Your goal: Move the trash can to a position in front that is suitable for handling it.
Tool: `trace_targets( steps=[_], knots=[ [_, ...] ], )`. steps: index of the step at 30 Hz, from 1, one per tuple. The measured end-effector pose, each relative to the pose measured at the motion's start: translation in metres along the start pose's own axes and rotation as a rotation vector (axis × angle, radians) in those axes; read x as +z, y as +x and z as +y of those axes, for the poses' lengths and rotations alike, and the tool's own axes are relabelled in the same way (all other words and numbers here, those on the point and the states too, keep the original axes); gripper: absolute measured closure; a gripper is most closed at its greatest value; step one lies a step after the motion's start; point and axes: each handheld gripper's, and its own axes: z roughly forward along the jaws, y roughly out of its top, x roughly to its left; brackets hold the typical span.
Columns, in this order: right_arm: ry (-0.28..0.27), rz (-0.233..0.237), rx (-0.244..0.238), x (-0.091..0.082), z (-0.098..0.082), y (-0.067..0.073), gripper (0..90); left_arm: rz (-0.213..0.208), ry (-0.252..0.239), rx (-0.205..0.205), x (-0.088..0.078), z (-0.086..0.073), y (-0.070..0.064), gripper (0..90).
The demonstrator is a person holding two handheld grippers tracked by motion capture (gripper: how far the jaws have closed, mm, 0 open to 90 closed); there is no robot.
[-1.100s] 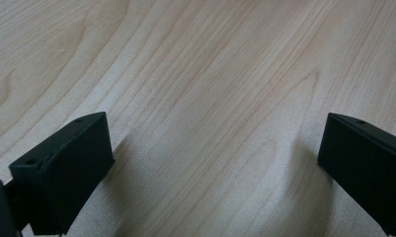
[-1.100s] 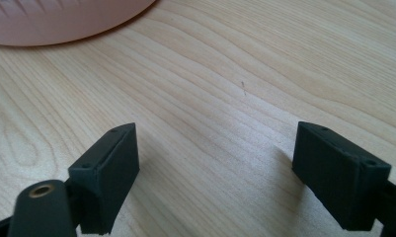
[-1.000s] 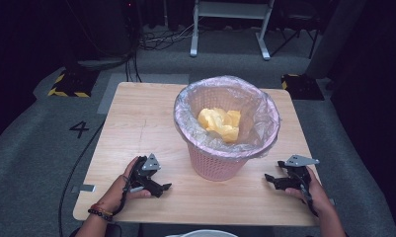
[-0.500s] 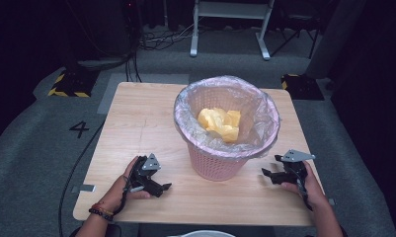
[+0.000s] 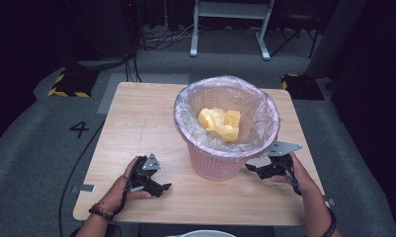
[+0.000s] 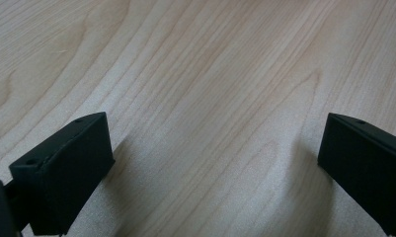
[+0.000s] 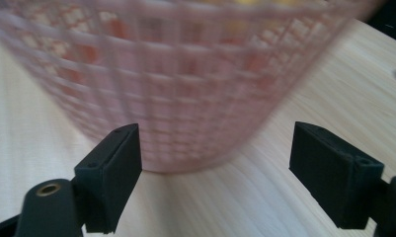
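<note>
On table [image 5: 136, 123], right gripper [image 5: 257, 170] has neared basket [image 5: 215, 165].

A single black numeral "4" [image 5: 80, 129] is marked on the grey floor, left of the wooden table [image 5: 136, 123] and near its far-left part. No other text, label or brand can be read.

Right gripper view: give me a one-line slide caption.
Open right gripper faces the pink mesh basket standing on the wooden table.
</note>
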Motion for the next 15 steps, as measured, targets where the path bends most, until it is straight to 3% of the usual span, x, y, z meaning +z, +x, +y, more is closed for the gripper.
trace_targets(
  steps=[6, 15],
  knots=[
    [-0.006, 0.019, -0.033, 0.007, 0.006, 0.013, 18.1, 0.0, 0.0, 0.0, 0.0, 0.0, 0.0, 0.3],
    [-0.06, 0.024, -0.023, 0.017, 0.013, 0.027, 18.3, 0.0, 0.0, 0.0, 0.0, 0.0, 0.0, 0.3]
  ],
)
